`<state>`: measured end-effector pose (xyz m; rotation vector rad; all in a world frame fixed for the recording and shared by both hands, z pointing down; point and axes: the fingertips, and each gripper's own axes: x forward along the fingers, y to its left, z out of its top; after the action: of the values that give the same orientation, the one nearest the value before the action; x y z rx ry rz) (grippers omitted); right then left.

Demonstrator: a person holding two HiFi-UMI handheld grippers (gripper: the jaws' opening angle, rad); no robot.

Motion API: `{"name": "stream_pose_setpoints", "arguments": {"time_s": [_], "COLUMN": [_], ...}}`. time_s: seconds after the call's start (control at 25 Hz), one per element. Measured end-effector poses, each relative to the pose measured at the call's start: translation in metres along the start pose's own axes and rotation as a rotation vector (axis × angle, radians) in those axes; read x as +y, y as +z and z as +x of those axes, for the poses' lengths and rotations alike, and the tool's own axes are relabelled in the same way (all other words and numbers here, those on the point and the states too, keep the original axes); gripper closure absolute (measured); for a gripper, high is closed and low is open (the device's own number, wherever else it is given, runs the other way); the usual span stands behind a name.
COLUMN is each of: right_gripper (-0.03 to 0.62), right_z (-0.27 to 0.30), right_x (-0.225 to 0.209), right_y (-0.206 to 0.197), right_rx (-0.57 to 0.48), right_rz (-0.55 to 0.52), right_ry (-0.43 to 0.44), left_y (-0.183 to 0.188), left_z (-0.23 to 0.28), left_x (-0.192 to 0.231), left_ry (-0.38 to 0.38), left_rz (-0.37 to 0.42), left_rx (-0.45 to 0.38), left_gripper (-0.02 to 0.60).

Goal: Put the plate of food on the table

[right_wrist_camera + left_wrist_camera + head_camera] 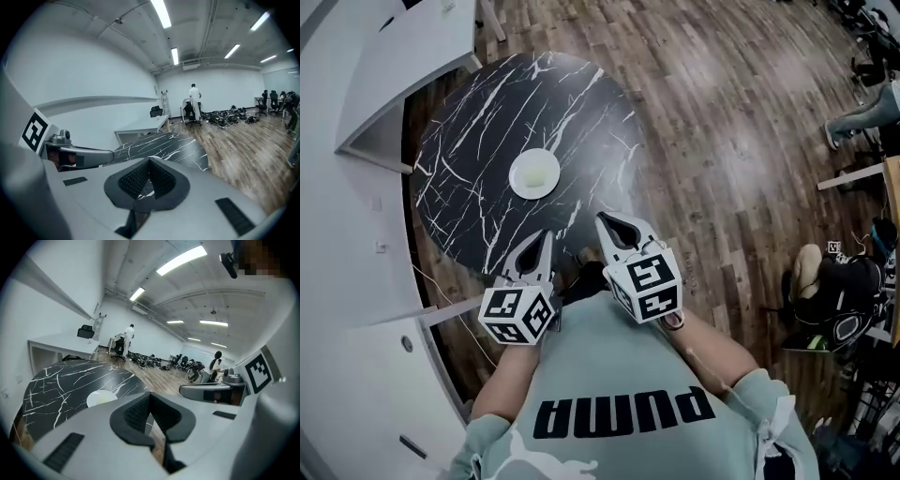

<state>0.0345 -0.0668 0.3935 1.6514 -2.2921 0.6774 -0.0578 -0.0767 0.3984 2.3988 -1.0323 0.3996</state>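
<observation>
The plate of food (534, 174) sits on the round black desk (478, 131), ahead of both tools and clear of them. The left tool (534, 255) and right tool (617, 232) have their jaws together, holding nothing. The placing looks done, with nothing left to do.

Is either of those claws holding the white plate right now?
No, the plate lies on the black marble table, apart from the left gripper and the right gripper.
</observation>
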Motion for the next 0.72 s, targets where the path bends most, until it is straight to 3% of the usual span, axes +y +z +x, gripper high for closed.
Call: {"name": "stream_pose_setpoints", "arguments": {"time_s": [0.32, 0.72], "right_gripper": [0.586, 0.586], "right_z": [-0.049, -0.056], "right_x": [0.013, 0.068], "right_y": [-0.012, -0.017], "right_rx": [-0.041, -0.077], "right_rz": [-0.009, -0.023], "right_ry": [-0.019, -0.024], "left_y": [-0.006, -0.009], "left_z": [-0.041, -0.102], "left_x": [-0.031, -0.015], "left_ry": [0.002, -0.021], "left_rz": [0.057, 0.087], "left_rx": [-0.034, -0.088], "left_gripper": [0.575, 0.575]}}
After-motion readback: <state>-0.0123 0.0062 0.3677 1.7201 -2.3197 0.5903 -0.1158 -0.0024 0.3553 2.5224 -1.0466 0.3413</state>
